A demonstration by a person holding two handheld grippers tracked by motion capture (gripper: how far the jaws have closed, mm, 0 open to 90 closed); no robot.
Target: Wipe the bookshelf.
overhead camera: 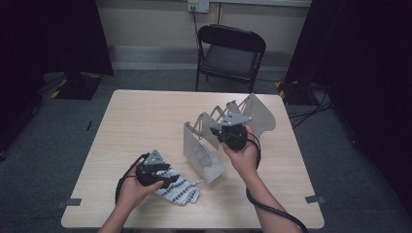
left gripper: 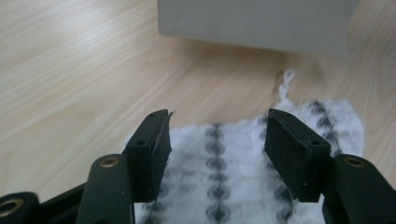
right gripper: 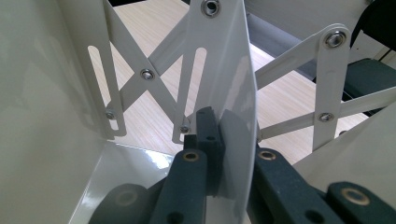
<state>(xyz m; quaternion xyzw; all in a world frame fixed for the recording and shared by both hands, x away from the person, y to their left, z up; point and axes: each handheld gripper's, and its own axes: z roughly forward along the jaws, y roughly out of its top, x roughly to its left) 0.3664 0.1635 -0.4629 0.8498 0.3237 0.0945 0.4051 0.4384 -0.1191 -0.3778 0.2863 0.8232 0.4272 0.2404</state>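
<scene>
A white cloth with rows of black marks (overhead camera: 183,191) lies flat near the table's front edge. My left gripper (overhead camera: 164,175) is just above it, and its jaws stand open over the cloth (left gripper: 217,196) with the pads (left gripper: 152,154) off the fabric. A white metal expanding rack (overhead camera: 204,148) with scissor links stands in the middle right of the table. My right gripper (overhead camera: 227,130) is shut on one of its upright plates (right gripper: 231,74), which is pinched between the two jaws (right gripper: 232,140).
The wooden table (overhead camera: 145,116) has bare room on its left and far side. A black folding chair (overhead camera: 231,48) stands behind it. One grey end wall of the rack (left gripper: 252,23) rises just beyond the cloth.
</scene>
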